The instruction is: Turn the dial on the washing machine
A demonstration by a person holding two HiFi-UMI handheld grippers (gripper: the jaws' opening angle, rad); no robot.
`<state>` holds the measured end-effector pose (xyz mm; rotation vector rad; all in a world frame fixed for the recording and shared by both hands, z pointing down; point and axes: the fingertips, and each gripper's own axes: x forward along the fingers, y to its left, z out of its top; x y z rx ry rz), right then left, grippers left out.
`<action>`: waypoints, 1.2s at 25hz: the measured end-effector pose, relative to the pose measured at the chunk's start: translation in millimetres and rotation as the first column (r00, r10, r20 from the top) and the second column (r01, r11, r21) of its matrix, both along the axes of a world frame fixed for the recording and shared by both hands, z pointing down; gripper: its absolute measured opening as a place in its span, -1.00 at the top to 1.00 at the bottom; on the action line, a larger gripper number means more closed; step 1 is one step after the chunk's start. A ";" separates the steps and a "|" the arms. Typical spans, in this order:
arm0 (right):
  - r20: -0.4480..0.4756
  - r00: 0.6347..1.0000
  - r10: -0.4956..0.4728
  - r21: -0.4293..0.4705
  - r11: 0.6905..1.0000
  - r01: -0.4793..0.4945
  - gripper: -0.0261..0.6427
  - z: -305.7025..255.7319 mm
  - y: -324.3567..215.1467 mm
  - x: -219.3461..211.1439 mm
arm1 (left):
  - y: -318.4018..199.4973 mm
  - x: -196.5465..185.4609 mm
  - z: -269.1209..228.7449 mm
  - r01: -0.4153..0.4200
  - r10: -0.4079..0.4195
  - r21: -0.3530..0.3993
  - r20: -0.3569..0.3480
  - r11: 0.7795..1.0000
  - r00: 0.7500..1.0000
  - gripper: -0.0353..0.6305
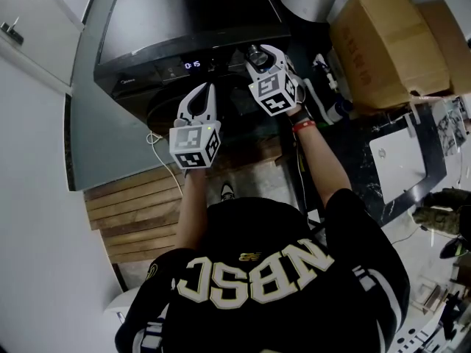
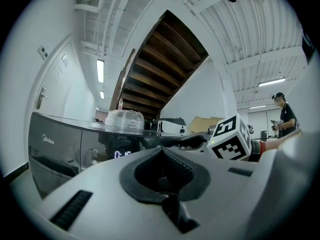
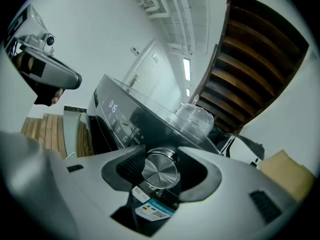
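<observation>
The dark washing machine (image 1: 191, 20) stands in front of me with its display (image 1: 192, 65) lit. My right gripper (image 1: 257, 56) is up at the control panel. In the right gripper view the round silver dial (image 3: 160, 171) sits between the jaws of the right gripper (image 3: 161, 166), and the pads close against its sides. My left gripper (image 1: 206, 90) hangs lower, in front of the round door (image 1: 163, 110), apart from the panel. In the left gripper view the tips of the left gripper (image 2: 161, 151) meet with nothing between them.
Cardboard boxes (image 1: 390, 43) are stacked to the right of the machine. Wooden steps (image 1: 140, 212) lie at the lower left, and a white cable (image 1: 156, 140) trails by the door. A plastic-wrapped bundle (image 3: 195, 118) rests on the machine's top. A person (image 2: 286, 115) stands far off.
</observation>
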<state>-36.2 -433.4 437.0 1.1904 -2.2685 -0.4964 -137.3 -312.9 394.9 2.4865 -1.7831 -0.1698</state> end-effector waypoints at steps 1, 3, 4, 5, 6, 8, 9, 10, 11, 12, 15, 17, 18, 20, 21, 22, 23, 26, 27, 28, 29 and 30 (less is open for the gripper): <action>-0.007 1.000 0.000 0.001 1.000 0.000 0.30 0.5 0.3 0.1 | 0.0 1.3 0.3 -0.002 0.002 -0.001 0.001 1.000 1.000 0.86; -0.015 1.000 -0.003 0.002 1.000 0.003 0.30 1.1 0.2 0.0 | -0.7 3.7 1.4 -0.006 0.006 -0.003 0.001 1.000 1.000 0.86; -0.018 1.000 -0.005 0.003 1.000 0.005 0.30 1.3 -0.1 -0.3 | -1.3 4.3 1.6 -0.007 0.007 -0.003 0.002 1.000 1.000 0.86; -0.020 1.000 -0.005 0.004 1.000 0.005 0.30 1.5 -0.3 -0.6 | -1.9 4.7 1.4 -0.007 0.007 -0.003 0.001 1.000 1.000 0.86; -0.022 1.000 -0.006 0.005 1.000 0.006 0.30 1.8 -0.4 -0.8 | -2.3 4.8 1.2 -0.007 0.007 -0.002 0.001 1.000 1.000 0.86; -0.022 1.000 -0.005 0.005 1.000 0.005 0.30 1.8 0.0 -1.0 | -2.6 4.7 0.9 -0.006 0.006 -0.002 0.001 1.000 1.000 0.86; -0.020 1.000 -0.004 0.005 1.000 0.004 0.30 1.6 0.4 -1.1 | -2.6 4.9 1.0 -0.007 0.007 -0.004 0.001 1.000 1.000 0.86; -0.017 1.000 -0.003 0.005 1.000 0.003 0.30 1.4 0.8 -1.1 | -2.7 5.2 1.0 -0.008 0.009 -0.004 0.002 1.000 1.000 0.86; -0.013 1.000 -0.002 0.005 1.000 0.002 0.30 1.1 1.0 -1.2 | -3.0 5.5 1.1 -0.009 0.009 -0.004 0.002 1.000 1.000 0.86; -0.011 1.000 0.000 0.006 1.000 0.000 0.30 0.7 1.1 -1.2 | -3.5 5.8 1.1 -0.010 0.010 -0.004 0.001 1.000 1.000 0.86; 0.002 1.000 0.003 0.005 1.000 -0.003 0.30 0.5 0.9 -0.6 | -4.9 6.9 0.7 -0.010 0.010 -0.003 0.000 1.000 1.000 0.86; 0.024 1.000 0.007 -0.005 1.000 -0.007 0.30 -0.2 1.1 0.3 | -5.5 7.9 0.4 -0.011 0.011 -0.003 -0.002 1.000 1.000 0.86; 0.037 0.999 0.011 -0.011 1.000 -0.010 0.30 -0.5 1.2 0.7 | -5.8 8.5 0.5 -0.012 0.012 -0.003 -0.003 1.000 1.000 0.86; 0.063 0.998 0.020 -0.021 1.000 -0.019 0.30 -0.6 0.8 1.8 | -7.1 9.5 0.7 -0.015 0.015 -0.003 -0.004 1.000 1.000 0.86; 0.078 0.997 0.026 -0.027 0.999 -0.024 0.30 -0.4 0.3 2.3 | -7.8 9.8 0.9 -0.015 0.015 -0.002 -0.004 1.000 1.000 0.86; 0.096 0.995 0.031 -0.034 0.999 -0.028 0.30 -0.1 -0.2 2.9 | -8.4 9.9 1.2 -0.016 0.016 -0.002 -0.005 1.000 1.000 0.86; 0.117 0.992 0.038 -0.043 0.999 -0.033 0.30 -0.2 -0.6 3.6 | -9.0 10.0 1.6 -0.016 0.016 -0.002 -0.005 1.000 1.000 0.86; 0.185 0.981 0.061 -0.069 0.996 -0.048 0.29 -2.5 -1.2 5.2 | -10.4 10.4 2.2 -0.018 0.018 -0.003 -0.009 1.000 1.000 0.86; 0.206 0.976 0.071 -0.079 0.995 -0.056 0.29 -2.9 -1.6 6.1 | -10.9 10.3 2.6 -0.019 0.018 -0.004 -0.009 1.000 1.000 0.86; 0.230 0.970 0.082 -0.090 0.994 -0.062 0.29 -3.0 -2.1 7.3 | -11.4 10.3 3.0 -0.019 0.019 -0.005 -0.010 1.000 1.000 0.86; 0.258 0.962 0.093 -0.103 0.992 -0.068 0.29 -3.2 -3.0 9.0 | -11.9 10.4 3.4 -0.020 0.020 -0.006 -0.011 1.000 1.000 0.86; 0.286 0.953 0.103 -0.116 0.991 -0.073 0.29 -3.4 -3.9 10.9 | -12.3 10.8 3.7 -0.020 0.020 -0.007 -0.012 1.000 1.000 0.86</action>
